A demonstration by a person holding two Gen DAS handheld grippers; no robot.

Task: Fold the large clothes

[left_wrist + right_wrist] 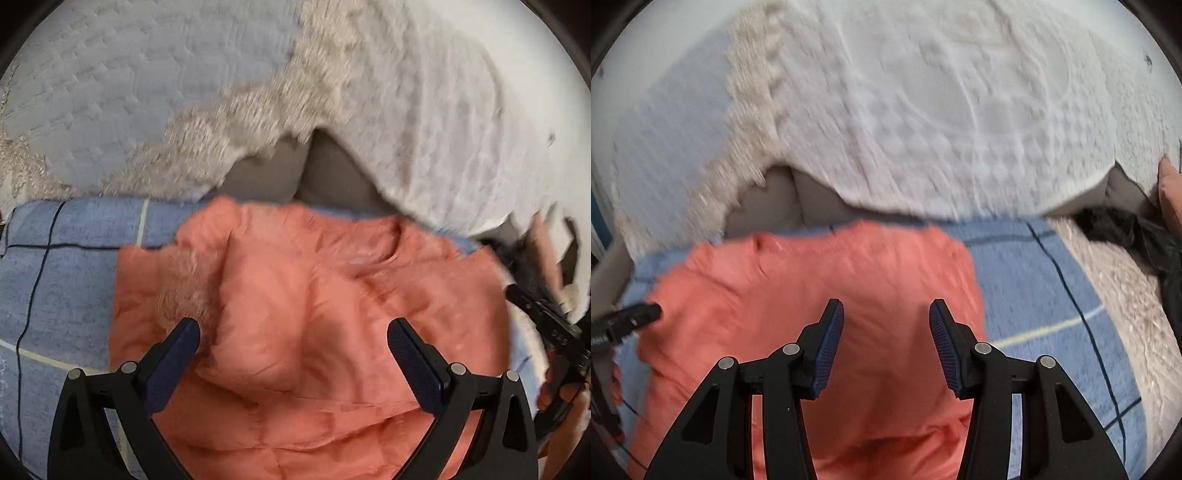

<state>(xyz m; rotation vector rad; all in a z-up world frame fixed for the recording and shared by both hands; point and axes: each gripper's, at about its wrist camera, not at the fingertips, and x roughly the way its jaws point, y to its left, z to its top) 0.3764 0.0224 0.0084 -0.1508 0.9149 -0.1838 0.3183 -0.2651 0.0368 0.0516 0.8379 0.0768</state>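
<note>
On the sofa, a big white throw [923, 110] covers the back, and a blue checked blanket [1045, 295] lies on the seat. The orange jacket [295, 295] rests on that blanket, bunched and puffy, so the folding looks only partly done. No box or basket can be seen. The left gripper [293, 332] hangs wide over the jacket, holding nothing. The right gripper [886, 321] is half open and empty too.

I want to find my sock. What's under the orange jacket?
Under the orange jacket lies a blue checked blanket, showing around its edges. Whatever sits beneath the jacket's middle is covered, so a sock there cannot be seen.
</note>
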